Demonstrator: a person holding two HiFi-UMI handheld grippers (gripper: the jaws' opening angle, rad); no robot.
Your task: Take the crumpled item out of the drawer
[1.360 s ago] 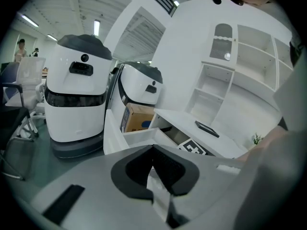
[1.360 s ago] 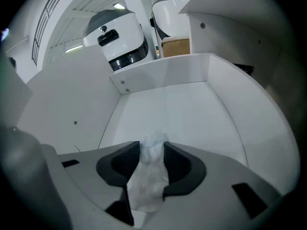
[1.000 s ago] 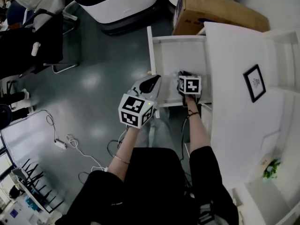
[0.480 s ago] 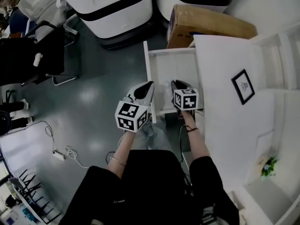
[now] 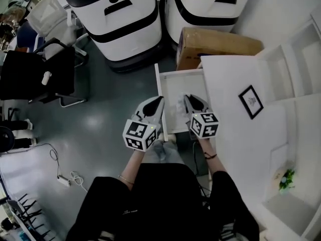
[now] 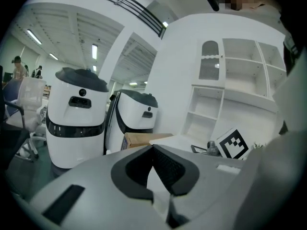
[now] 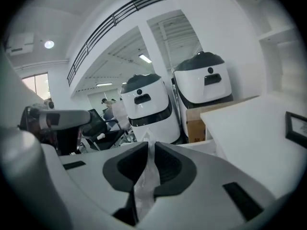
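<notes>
Grey shiny floor (image 5: 100,109) fills most of the head view. On it stand two big white machines with black bands (image 5: 118,19), side by side at the top. Right of those is a white table (image 5: 230,129) with shelving past it. A black office chair (image 5: 50,74) sits off to the left, and a cardboard box (image 5: 215,44) is wedged between the machines and the table.

The white drawer (image 5: 173,82) is pulled out of the table's side, wide open. Both grippers hang over its front end, pointing toward the machines. The left gripper (image 6: 152,146) is clenched with its tips touching, and I can't see anything caught in it. The right gripper (image 7: 149,143) is clamped on the crumpled item (image 7: 146,176), which looks like a scrunched bit of clear plastic wrap. It's pinched right between the dark pads and sticks up a little past the tips, so it's off the drawer bottom. A small black picture frame (image 5: 250,101) lies flat on the table.
</notes>
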